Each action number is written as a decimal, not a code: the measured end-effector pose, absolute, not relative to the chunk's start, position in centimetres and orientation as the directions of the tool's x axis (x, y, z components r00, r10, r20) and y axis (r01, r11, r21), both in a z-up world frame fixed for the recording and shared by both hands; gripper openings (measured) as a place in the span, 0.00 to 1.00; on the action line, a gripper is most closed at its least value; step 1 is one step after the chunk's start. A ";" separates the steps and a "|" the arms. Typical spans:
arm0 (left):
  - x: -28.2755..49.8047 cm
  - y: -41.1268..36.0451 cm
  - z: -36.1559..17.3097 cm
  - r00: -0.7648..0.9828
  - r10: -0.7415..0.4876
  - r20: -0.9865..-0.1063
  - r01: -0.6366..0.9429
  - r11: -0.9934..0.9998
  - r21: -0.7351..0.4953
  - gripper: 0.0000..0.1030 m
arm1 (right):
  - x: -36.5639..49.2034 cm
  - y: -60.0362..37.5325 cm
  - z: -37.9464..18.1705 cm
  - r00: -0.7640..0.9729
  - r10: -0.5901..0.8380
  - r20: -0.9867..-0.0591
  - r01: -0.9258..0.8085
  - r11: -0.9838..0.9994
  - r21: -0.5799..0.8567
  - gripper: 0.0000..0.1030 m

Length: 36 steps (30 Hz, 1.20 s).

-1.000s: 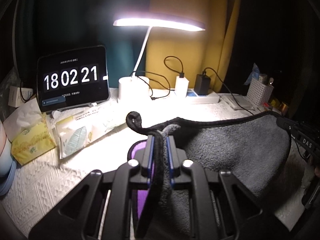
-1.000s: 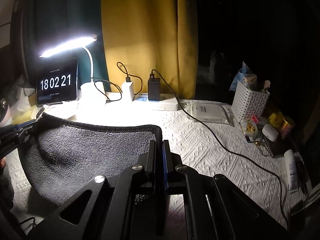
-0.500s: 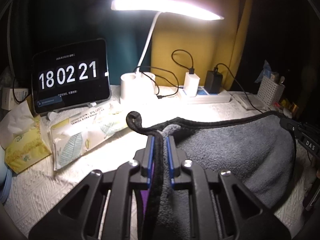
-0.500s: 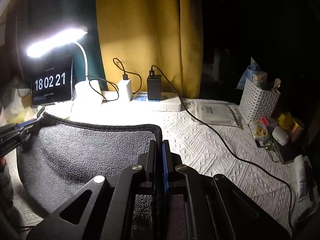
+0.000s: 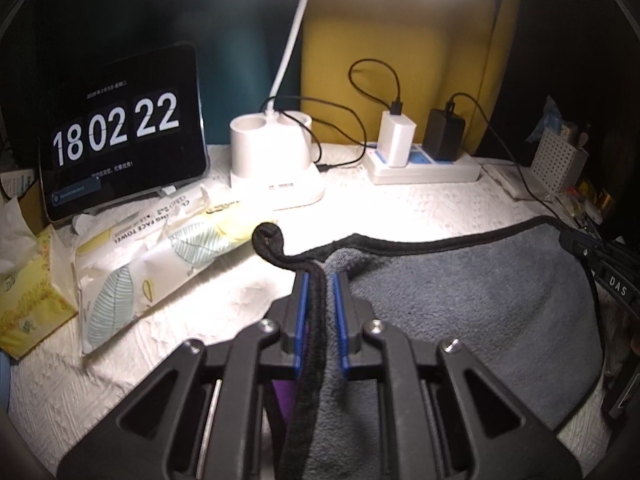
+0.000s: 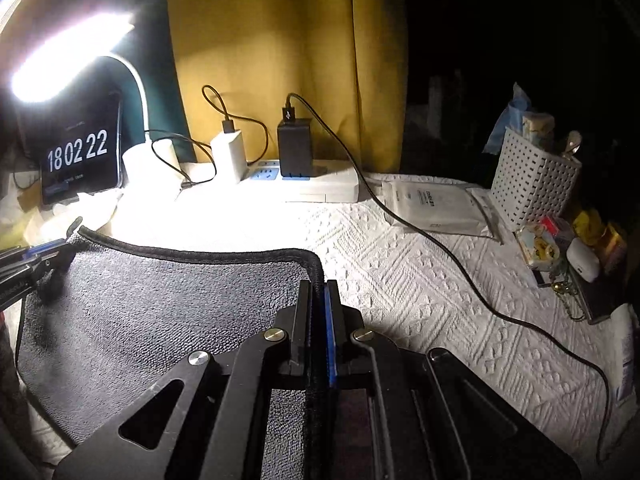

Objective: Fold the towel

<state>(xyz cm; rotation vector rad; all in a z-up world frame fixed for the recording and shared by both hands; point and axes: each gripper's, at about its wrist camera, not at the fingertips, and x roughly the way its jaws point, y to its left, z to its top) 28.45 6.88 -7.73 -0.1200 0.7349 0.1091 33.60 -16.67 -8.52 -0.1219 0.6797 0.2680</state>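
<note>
A dark grey towel [image 5: 472,292] with black piping hangs stretched between my two grippers above the white table. My left gripper [image 5: 320,280] is shut on its left corner, whose tip curls up in front of the jaws. My right gripper [image 6: 319,286] is shut on the right corner of the towel [image 6: 160,304]. Each gripper shows at the far edge of the other's view: the right one [image 5: 600,264], the left one [image 6: 36,260]. The towel sags in a curve between them.
At the back stand a tablet clock [image 5: 120,136], a desk lamp base [image 5: 272,160], and a power strip with chargers [image 5: 424,164]. Tissue packs [image 5: 152,264] lie at the left. A white basket [image 6: 536,176], a cable [image 6: 440,248] and small items sit at the right.
Both grippers have moved forward toward the back of the table with the towel still held between them; the lamp and clock now look nearer.
</note>
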 end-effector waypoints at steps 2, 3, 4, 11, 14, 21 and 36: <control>28.9 7.1 -8.2 0.725 0.052 -0.687 -0.142 0.987 -0.075 0.14 | 34.1 -16.7 -9.1 0.734 0.195 -0.650 -0.277 0.961 -0.025 0.06; 29.0 7.1 -8.5 0.721 0.051 -0.691 -0.143 0.987 -0.076 0.15 | 34.3 -16.7 -9.4 0.729 0.191 -0.658 -0.274 0.962 -0.024 0.06; 29.2 7.2 -8.8 0.715 0.051 -0.697 -0.146 0.986 -0.077 0.16 | 34.5 -16.7 -9.7 0.721 0.186 -0.668 -0.271 0.962 -0.025 0.06; 30.5 7.5 -11.2 0.648 0.027 -0.761 -0.152 0.984 -0.094 0.17 | 35.4 -16.5 -11.3 0.674 0.156 -0.722 -0.254 0.967 -0.028 0.06; 30.5 7.9 -11.5 0.639 0.028 -0.768 -0.172 0.979 -0.108 0.22 | 35.7 -16.5 -11.5 0.662 0.152 -0.734 -0.252 0.967 -0.028 0.06; 29.7 8.5 -11.3 0.646 0.043 -0.762 -0.198 0.974 -0.113 0.52 | 35.9 -16.3 -11.6 0.656 0.145 -0.741 -0.248 0.968 -0.030 0.10; 26.4 8.7 -9.2 0.683 0.057 -0.728 -0.219 0.967 -0.130 0.69 | 33.3 -16.4 -9.9 0.685 0.138 -0.715 -0.235 0.971 -0.038 0.31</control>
